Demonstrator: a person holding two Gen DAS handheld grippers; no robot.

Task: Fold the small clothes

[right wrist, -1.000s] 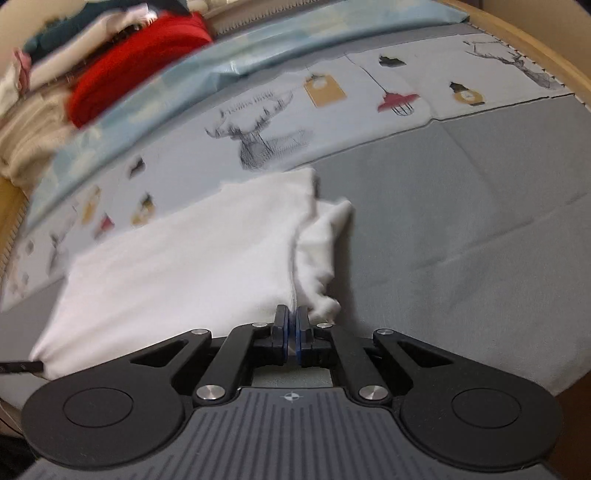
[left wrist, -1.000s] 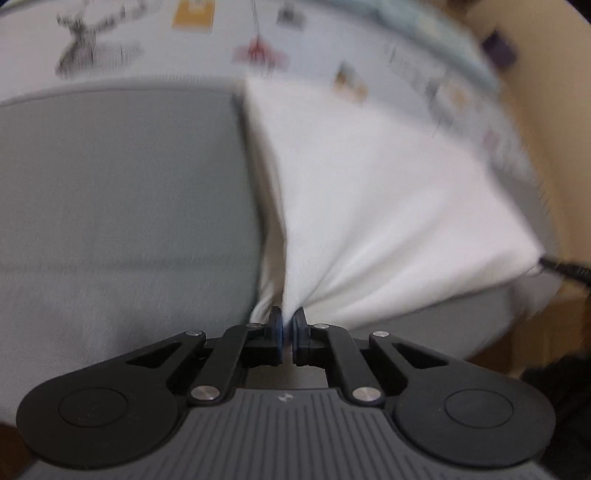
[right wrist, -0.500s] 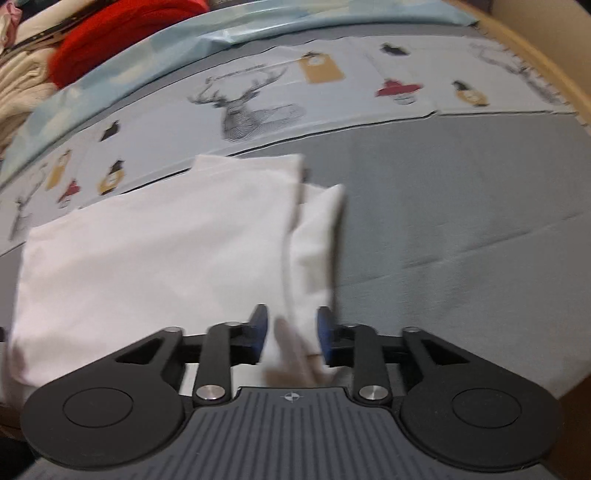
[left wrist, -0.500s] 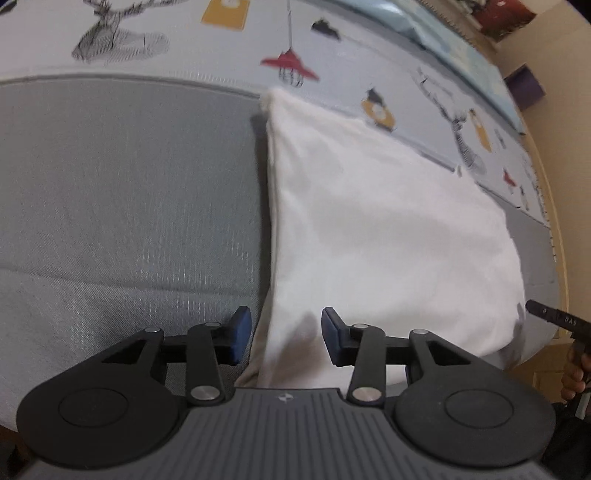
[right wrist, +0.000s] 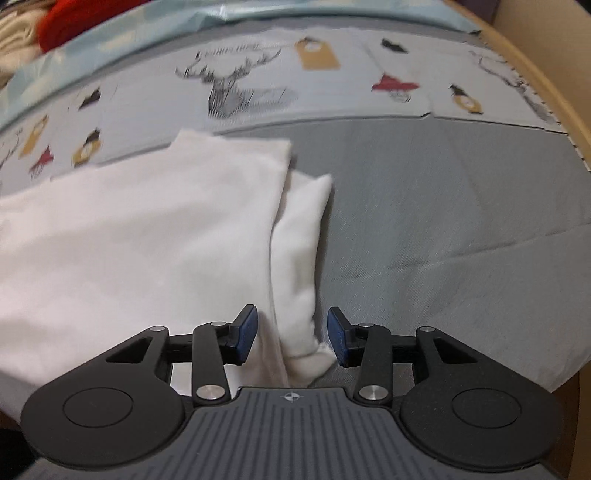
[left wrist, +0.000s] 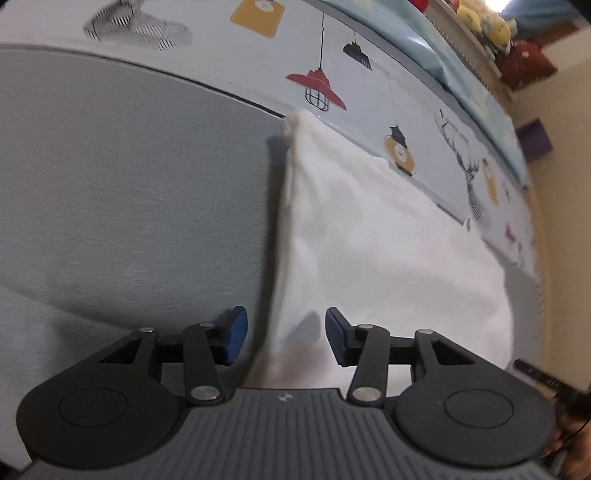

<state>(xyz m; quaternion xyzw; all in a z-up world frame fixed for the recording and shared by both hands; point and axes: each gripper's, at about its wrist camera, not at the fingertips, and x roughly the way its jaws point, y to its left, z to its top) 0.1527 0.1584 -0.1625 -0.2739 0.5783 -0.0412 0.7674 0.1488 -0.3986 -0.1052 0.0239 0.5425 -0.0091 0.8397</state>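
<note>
A white garment (left wrist: pixel 373 251) lies folded flat on the grey bedspread (left wrist: pixel 129 177). My left gripper (left wrist: pixel 282 334) is open, with the garment's near left corner lying between its jaws, not gripped. In the right wrist view the same garment (right wrist: pixel 147 240) spreads to the left, and a folded sleeve part (right wrist: pixel 299 251) sticks out along its right edge. My right gripper (right wrist: pixel 291 334) is open, with the garment's near right corner loose between its jaws.
A light blue printed band with deer and lamps (right wrist: pixel 258 85) runs along the far side of the bedspread (right wrist: pixel 443 221). A pile of red and cream clothes (right wrist: pixel 66 18) sits at the far left. A wooden bed edge (right wrist: pixel 554 92) curves on the right.
Both grippers were shut on the garment's near corners a second ago. Both have opened and let go, and the garment now lies flat. The cameras have drawn slightly back.
</note>
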